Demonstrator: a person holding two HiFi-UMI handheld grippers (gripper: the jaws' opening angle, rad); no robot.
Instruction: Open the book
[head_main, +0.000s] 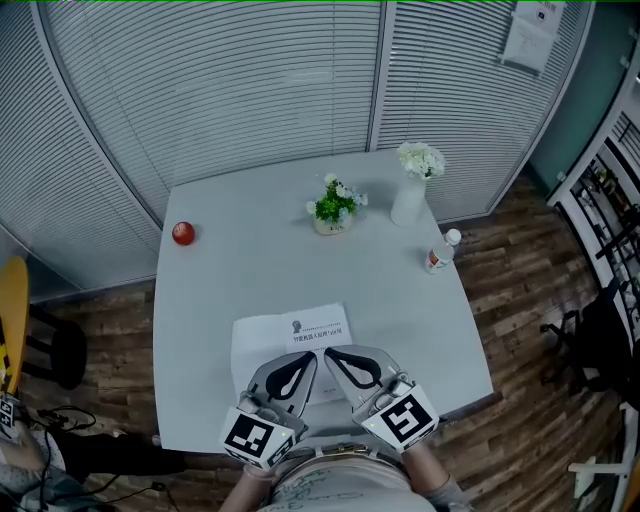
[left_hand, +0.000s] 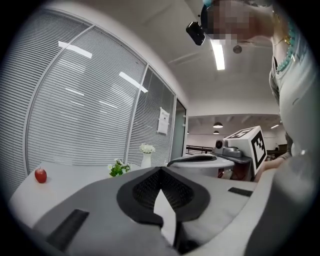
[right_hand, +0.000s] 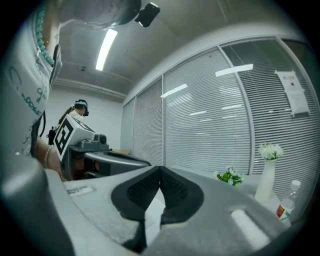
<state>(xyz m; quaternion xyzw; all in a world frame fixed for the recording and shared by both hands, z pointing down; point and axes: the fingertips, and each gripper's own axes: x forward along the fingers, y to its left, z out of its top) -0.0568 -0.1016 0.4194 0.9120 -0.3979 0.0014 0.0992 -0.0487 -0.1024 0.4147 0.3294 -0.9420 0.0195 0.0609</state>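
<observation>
Red apple (head_main: 183, 233), potted flowers (head_main: 335, 205), white vase (head_main: 410, 195), bottle (head_main: 440, 252)

Left tool (head_main: 311, 356), right tool (head_main: 329, 352), both closed

No text could be read. The book (head_main: 275, 345) cover bore a small emblem and lines of dark print, too small to make out. The notice (head_main: 528, 35) on the blinds and the bottle (head_main: 440, 255) label were likewise illegible. The left cube (head_main: 257, 437) and right cube (head_main: 402, 418) showed black-and-white square markers.
</observation>
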